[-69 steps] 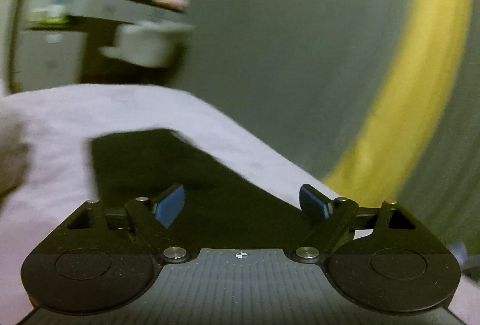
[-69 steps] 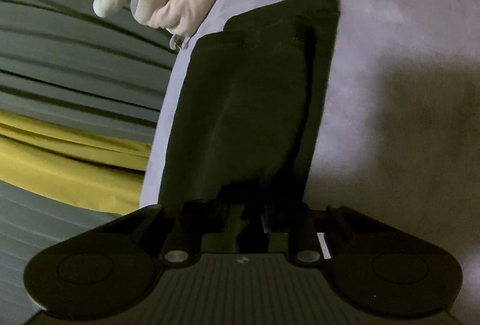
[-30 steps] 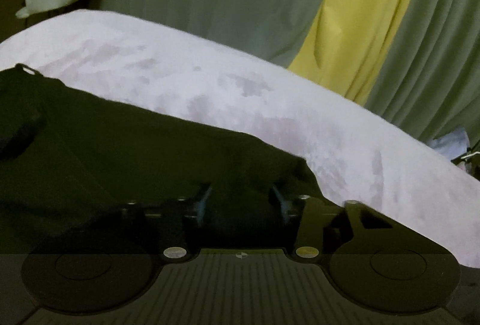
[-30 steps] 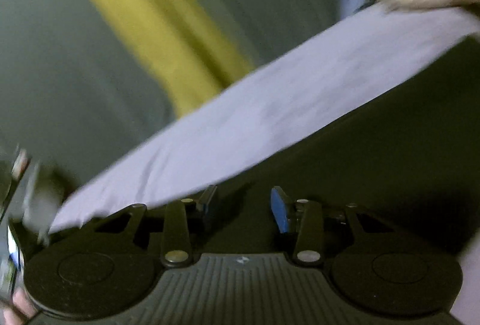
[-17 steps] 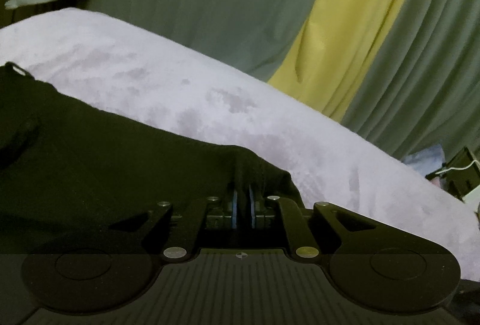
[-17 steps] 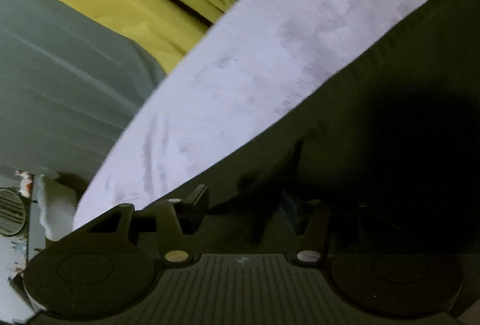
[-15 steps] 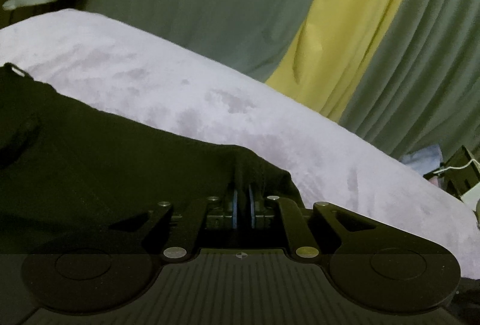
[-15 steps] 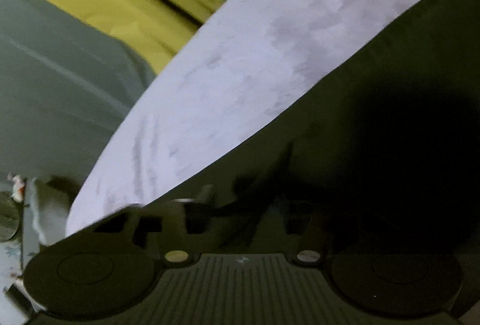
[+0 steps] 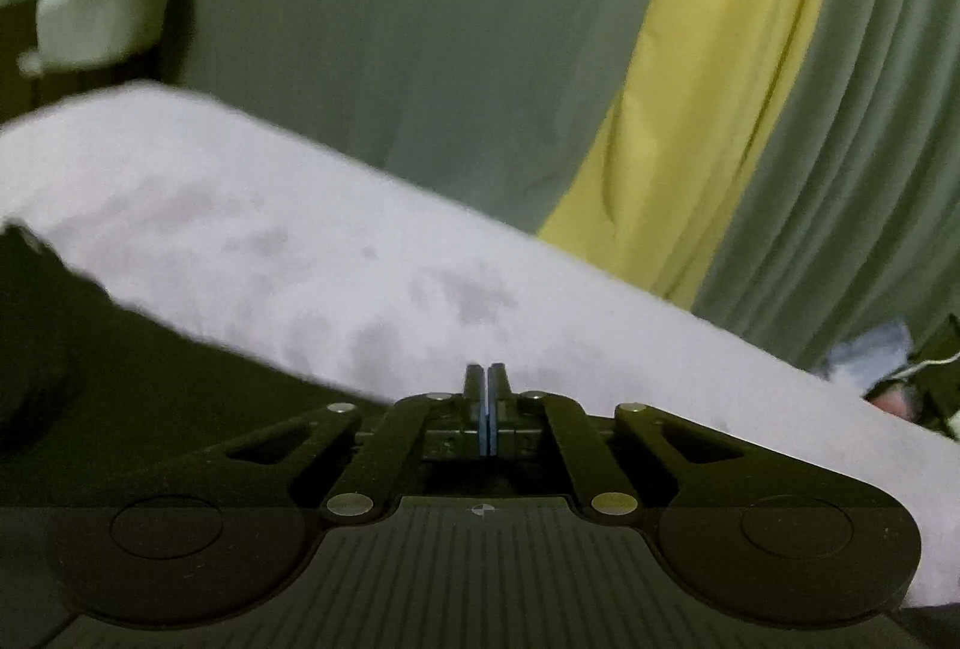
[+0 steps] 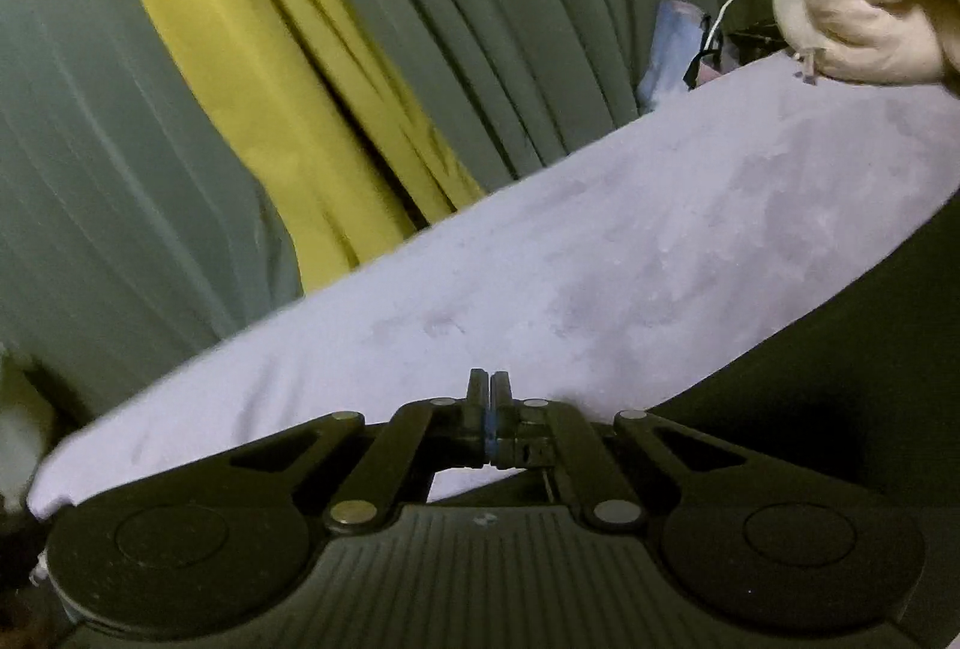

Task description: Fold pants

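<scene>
Both the left gripper (image 9: 486,397) and the right gripper (image 10: 489,403) have their jaws pressed together, with no cloth visible between the tips. The black pants (image 9: 138,397) lie at lower left on the lilac bed cover (image 9: 336,253), and at lower right in the right wrist view. Judging from that, any hold is doubtful: confirm the fabric lifts evenly with both hands before carrying the fold over.

Grey-green curtains (image 9: 420,49), yellow panel (image 9: 720,79)

dim, soft indoor light; fisheye bending in both views.
left wrist view smeared by motion blur, worst on the pale bed cover (image 9: 288,229) and shelf corner; right wrist view sharper. black pants (image 10: 840,397) read as near-featureless shadow. curtains (image 10: 540,19) curve at frame edges; no glare.
</scene>
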The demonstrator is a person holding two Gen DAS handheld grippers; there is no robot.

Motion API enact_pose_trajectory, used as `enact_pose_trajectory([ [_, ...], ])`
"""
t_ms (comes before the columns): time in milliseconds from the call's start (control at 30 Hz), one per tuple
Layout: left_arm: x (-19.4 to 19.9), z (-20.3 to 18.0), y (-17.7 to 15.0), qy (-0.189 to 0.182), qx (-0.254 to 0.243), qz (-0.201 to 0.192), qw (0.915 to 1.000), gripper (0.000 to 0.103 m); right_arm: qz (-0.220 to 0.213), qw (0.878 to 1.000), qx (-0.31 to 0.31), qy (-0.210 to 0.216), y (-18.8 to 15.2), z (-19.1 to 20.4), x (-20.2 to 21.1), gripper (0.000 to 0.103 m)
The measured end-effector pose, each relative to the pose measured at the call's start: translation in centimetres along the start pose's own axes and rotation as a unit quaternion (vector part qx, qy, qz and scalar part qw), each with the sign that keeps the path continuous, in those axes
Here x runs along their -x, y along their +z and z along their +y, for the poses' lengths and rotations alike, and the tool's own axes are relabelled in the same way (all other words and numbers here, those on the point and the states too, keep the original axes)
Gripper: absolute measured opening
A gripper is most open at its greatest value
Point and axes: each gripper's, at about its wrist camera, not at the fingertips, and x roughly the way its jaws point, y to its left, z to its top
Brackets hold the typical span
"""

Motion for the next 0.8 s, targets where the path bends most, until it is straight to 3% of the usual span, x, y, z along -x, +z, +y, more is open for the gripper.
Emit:
enact_pose_trajectory([
  [133, 3.8, -0.9, -2.5, -0.017, -0.036, -0.017, 0.9990, 0.034, 0.020, 0.997, 0.050, 0.062, -3.0, 1.2, 1.9, 0.001],
  [233, 6.9, -2.0, -6.3, -0.043, -0.079, -0.024, 0.9956, 0.043, 0.026, 0.989, 0.131, 0.067, -6.4, 2.3, 2.6, 0.001],
  [367, 8.5, -3.4, -11.3, -0.031, -0.137, -0.032, 0.9896, 0.044, 0.022, 0.979, 0.199, 0.050, -9.6, 3.7, 1.2, 0.001],
  [433, 7.6, -4.2, -12.3, -0.026, -0.172, -0.016, 0.9846, 0.046, 0.009, 0.970, 0.238, 0.050, -11.0, 4.9, 0.8, 0.001],
  [533, 5.8, -4.5, -12.3, -0.009, -0.188, -0.017, 0.9820, 0.048, 0.019, 0.960, 0.273, 0.054, -12.6, 6.3, -0.3, 0.001],
  [600, 4.4, -4.5, -12.0, 0.002, -0.188, -0.019, 0.9819, 0.048, 0.022, 0.959, 0.282, 0.034, -13.2, 6.7, -1.5, 0.001],
  [800, 1.1, -5.1, -10.8, 0.017, -0.205, -0.058, 0.9768, 0.048, -0.004, 0.954, 0.301, -0.015, -11.5, 7.5, -4.3, 0.001],
])
